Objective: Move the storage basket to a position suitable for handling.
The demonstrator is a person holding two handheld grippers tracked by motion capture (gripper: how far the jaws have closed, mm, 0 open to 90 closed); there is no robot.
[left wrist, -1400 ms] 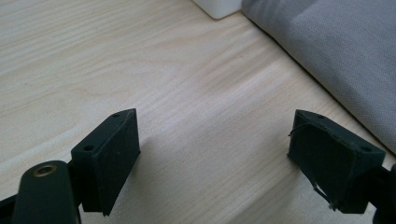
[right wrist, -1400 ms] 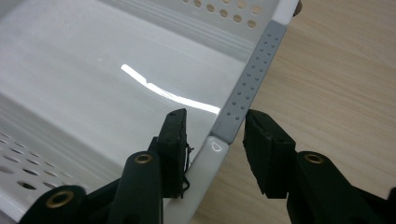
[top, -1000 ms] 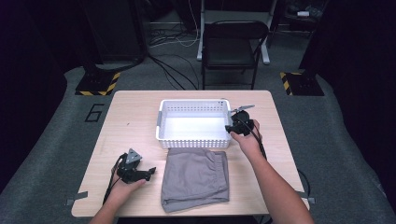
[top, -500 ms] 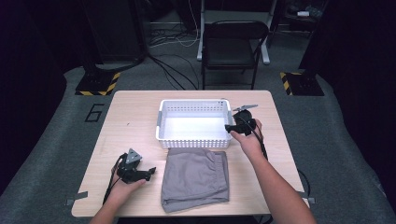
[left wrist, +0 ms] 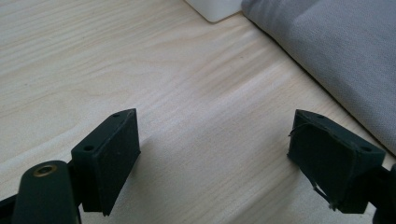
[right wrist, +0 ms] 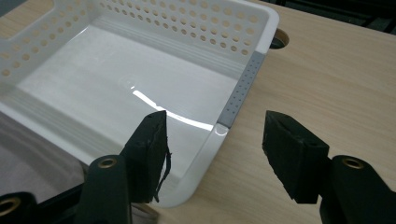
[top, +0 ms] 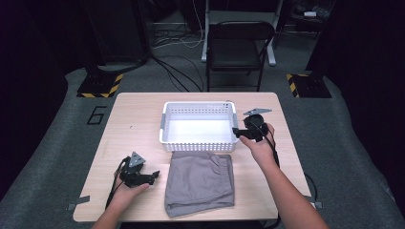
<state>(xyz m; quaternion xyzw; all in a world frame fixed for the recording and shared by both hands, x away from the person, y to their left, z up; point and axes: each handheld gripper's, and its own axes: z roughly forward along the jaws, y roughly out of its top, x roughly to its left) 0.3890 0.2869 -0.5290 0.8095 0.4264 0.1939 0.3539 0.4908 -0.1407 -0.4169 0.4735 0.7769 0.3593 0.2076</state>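
Dark floor and a chair lay beyond the wooden counter (top: 143, 119), where a white basket (top: 199, 143) stood mid-frame with grey shorts (top: 199, 181) touching its near wall. The right gripper (right wrist: 212, 149) hovered at the basket's near right corner, its jaws just opened wide, straddling the rim without pressing it. The left gripper (top: 152, 176), jaws wide and empty, rested lower left, pointing at the shorts just beside it, and was the nearer one to them

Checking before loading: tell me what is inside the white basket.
The white basket holds nothing: its smooth white floor shows bare in the high view and the right gripper view. The near wall hides a thin strip of floor along it. The folded grey shorts lie outside, on the table in front.
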